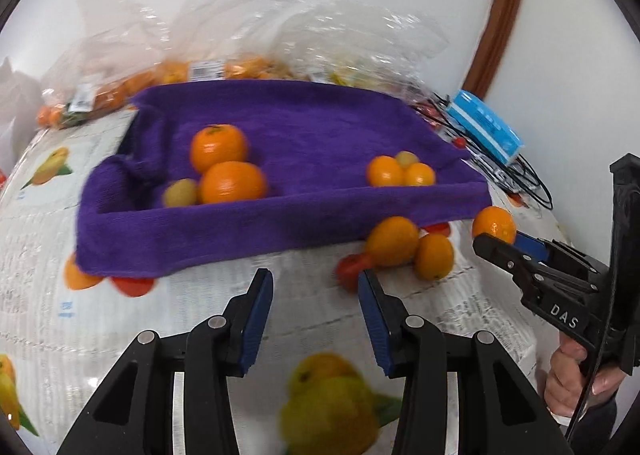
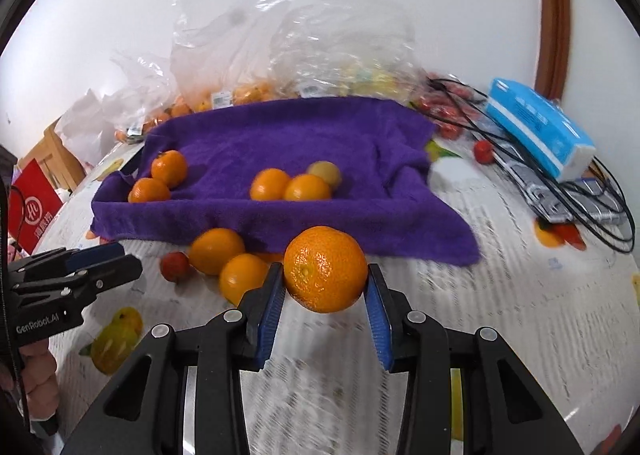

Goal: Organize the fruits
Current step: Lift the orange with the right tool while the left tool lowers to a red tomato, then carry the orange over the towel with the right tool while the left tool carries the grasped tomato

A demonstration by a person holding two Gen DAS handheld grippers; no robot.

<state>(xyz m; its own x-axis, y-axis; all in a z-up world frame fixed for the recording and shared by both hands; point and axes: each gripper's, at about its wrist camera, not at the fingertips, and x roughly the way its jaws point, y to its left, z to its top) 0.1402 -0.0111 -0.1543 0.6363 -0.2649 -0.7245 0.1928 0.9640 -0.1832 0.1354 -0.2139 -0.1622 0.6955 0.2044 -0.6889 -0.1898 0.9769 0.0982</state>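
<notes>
Right gripper (image 2: pixel 326 287) grasps a mandarin (image 2: pixel 326 269) between its blue pads, lifted just in front of the purple towel's near edge. Left gripper (image 1: pixel 316 315) has nothing between its fingers, jaws apart over the printed tablecloth (image 1: pixel 200 315).

Purple towel (image 1: pixel 280 135) is draped over a tray-like container, forming a shallow basin. Inside, left corner: two large mandarins (image 1: pixel 224 167) touching, with a small yellowish fruit (image 1: pixel 181 193) just beside the nearer one. Right side of the basin: two small orange fruits (image 1: pixel 400 173) side by side, a yellowish one (image 1: pixel 407 158) touching behind them.

Outside the container, on the tablecloth at the towel's front right: two loose oranges (image 1: pixel 408 251) touching each other, and a small red fruit (image 1: pixel 352 271) just beside them.

Behind the towel: clear plastic bags (image 2: pixel 280 55) holding more orange and yellowish fruit, contents blurred. Right of the towel: a blue-and-white tissue pack (image 2: pixel 536 127) lying on black cables (image 2: pixel 580 191), with red fruits near them, partly hidden. A hand (image 1: pixel 576 383) grips the right gripper's handle at the frame edge.
</notes>
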